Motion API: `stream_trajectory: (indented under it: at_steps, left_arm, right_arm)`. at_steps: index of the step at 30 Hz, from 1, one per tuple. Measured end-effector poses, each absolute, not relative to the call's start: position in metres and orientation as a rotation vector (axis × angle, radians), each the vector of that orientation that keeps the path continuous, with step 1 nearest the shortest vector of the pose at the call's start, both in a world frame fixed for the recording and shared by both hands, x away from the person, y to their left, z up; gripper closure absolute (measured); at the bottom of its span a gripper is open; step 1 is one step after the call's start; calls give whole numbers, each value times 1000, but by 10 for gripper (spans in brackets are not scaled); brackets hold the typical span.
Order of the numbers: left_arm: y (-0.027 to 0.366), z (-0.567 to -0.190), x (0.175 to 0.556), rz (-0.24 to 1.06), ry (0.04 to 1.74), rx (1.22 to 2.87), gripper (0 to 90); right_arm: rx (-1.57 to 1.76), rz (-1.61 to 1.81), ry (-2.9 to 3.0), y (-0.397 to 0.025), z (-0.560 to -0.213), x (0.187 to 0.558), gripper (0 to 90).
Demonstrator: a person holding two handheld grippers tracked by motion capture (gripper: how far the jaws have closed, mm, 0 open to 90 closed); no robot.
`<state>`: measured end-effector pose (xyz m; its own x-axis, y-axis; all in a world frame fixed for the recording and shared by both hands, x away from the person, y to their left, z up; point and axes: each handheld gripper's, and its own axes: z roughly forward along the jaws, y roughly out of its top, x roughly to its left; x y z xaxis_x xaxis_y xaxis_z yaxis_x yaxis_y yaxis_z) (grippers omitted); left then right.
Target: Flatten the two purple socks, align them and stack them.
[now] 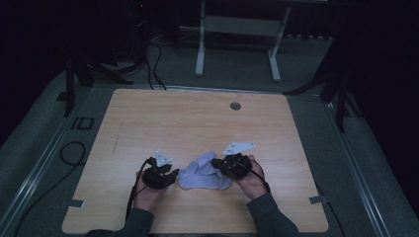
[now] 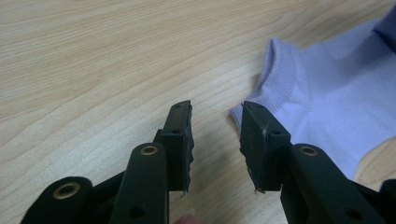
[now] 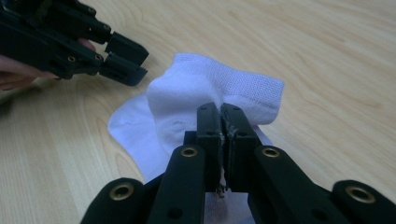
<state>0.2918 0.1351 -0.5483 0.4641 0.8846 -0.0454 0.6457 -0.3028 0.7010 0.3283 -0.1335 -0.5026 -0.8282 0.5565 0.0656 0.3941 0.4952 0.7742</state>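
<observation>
Pale lilac-white cotton sock (image 3: 205, 88) mid-fold on wooden tabletop (image 1: 197, 118), pinched in right gripper (image 3: 221, 109) jaws; left gripper (image 2: 215, 119), jaws parted, next to nip the ribbed cuff (image 2: 280, 70).

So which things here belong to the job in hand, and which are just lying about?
Part of the job:
- pale sock, partly folded over on the table
- right claw, jaws shut on the sock
- left claw, open beside the sock's cuff

Just lying about:
- round grommet in the tabletop
- white frame legs beyond the table
- floor cables
</observation>
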Motion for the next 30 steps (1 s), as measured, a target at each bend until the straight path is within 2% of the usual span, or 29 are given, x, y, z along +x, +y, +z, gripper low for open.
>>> stream_trajectory:
  at_steps: [11,14,30]
  left_arm:
    - [141,-538,282,374,1250,1993,649]
    - [140,-530,278,313,1209,1967,649]
    - [129,-522,276,216,1116,1987,643]
  right_arm:
    - [764,1254,2585,-114,-510,325,866]
    - [753,1247,2586,-109,-512,325,866]
    - [728,1251,2605,-94,-519,326,866]
